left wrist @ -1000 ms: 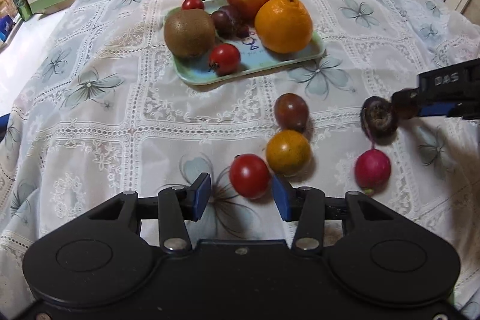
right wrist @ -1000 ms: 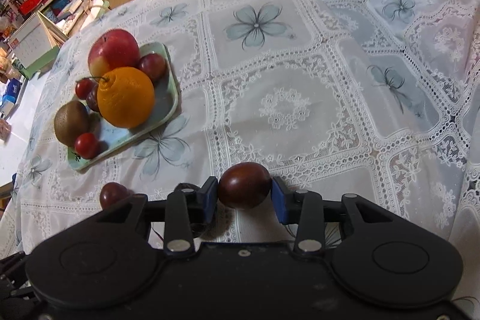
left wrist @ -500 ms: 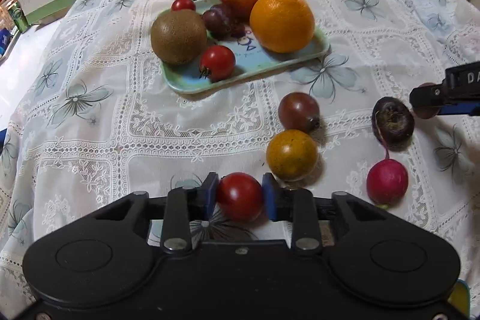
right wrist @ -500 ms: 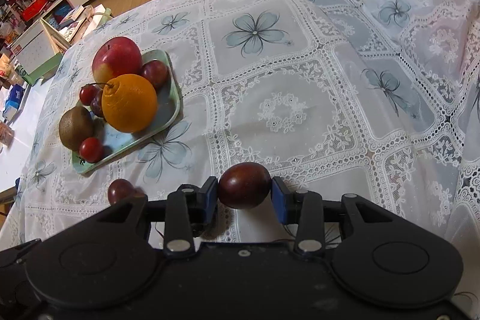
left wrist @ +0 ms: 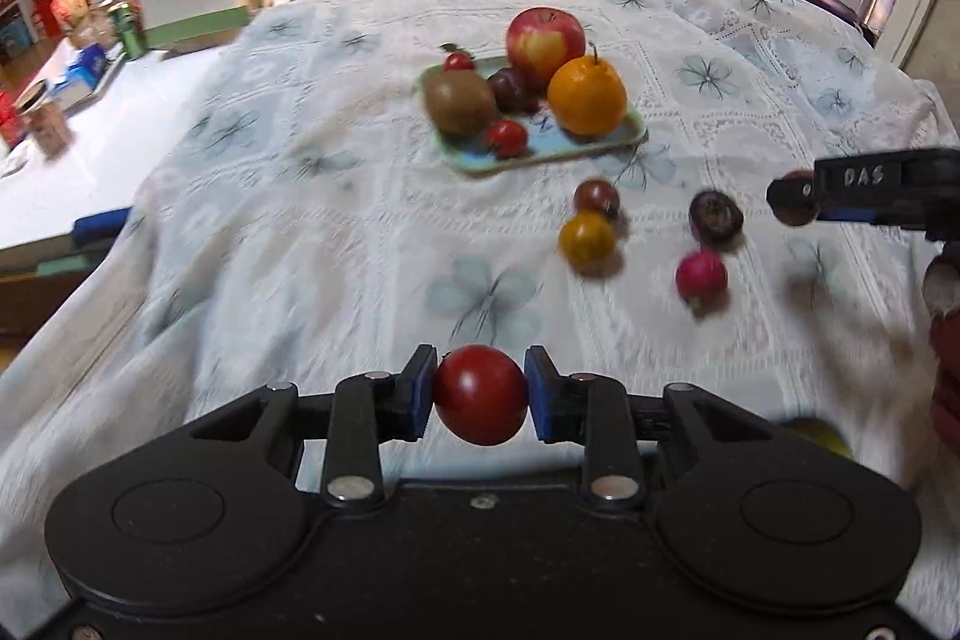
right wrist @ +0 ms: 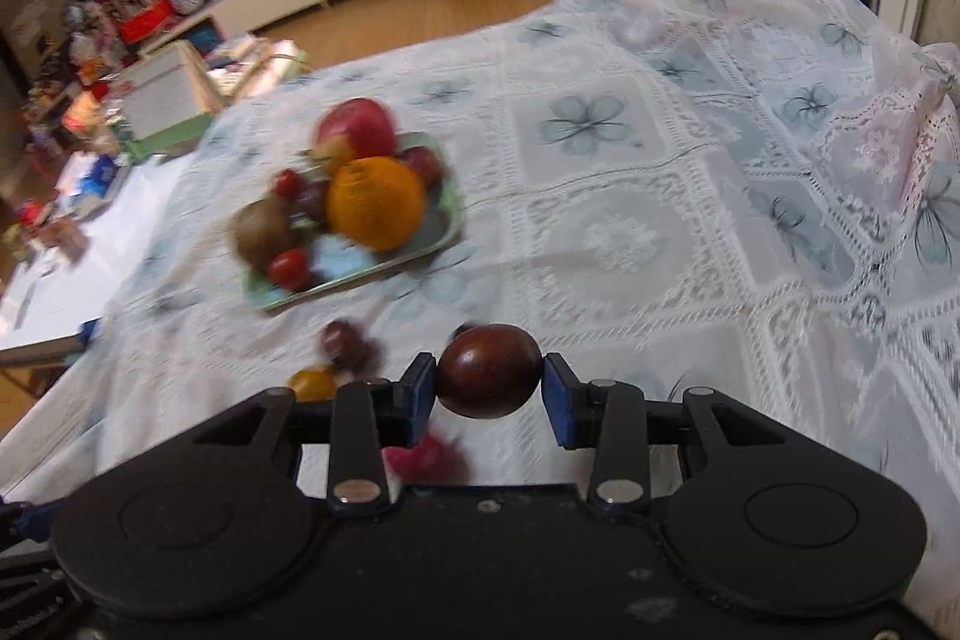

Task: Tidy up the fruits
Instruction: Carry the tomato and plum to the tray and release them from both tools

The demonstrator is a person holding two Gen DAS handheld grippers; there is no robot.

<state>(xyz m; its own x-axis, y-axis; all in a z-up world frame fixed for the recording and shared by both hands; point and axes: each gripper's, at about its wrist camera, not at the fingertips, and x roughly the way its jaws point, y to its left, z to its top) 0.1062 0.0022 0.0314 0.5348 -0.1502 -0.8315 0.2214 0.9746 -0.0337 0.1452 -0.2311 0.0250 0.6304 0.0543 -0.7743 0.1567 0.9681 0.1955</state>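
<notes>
- Left gripper (left wrist: 480, 396) at bottom centre clamps a red tomato (left wrist: 480, 394) above the lace cloth (left wrist: 300, 232).
- Right gripper (right wrist: 487, 388) pinches a dark brown fruit (right wrist: 488, 370).
- Green tray (left wrist: 606, 147) with fruits sits at upper centre.

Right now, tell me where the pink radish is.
Left wrist view, right of centre: the pink radish lies on the tablecloth, just below the dark fruit.
</notes>
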